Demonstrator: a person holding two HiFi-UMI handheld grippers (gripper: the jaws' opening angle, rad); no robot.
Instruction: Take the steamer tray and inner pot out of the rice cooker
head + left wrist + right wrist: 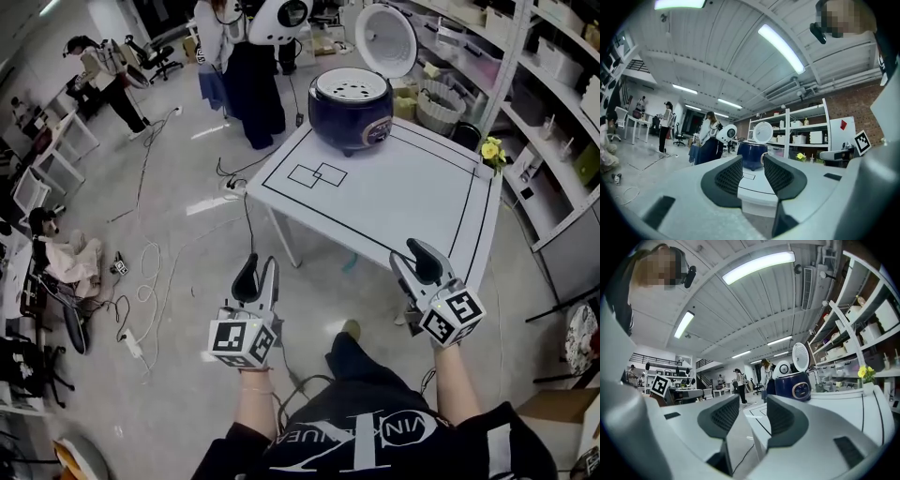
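Note:
A dark blue rice cooker stands at the far edge of the white table, its white lid swung up. A white perforated steamer tray sits in its mouth; the inner pot is hidden beneath. Both grippers hover short of the table's near edge, well away from the cooker. My left gripper is open with nothing between its jaws, and the cooker shows far off between them. My right gripper is also open and empty; in its view the cooker stands to the right.
Black outlines are drawn on the table, with two overlapping rectangles at its left. Shelving lines the right side, with yellow flowers by the table's corner. People stand behind the table. Cables lie on the floor at left.

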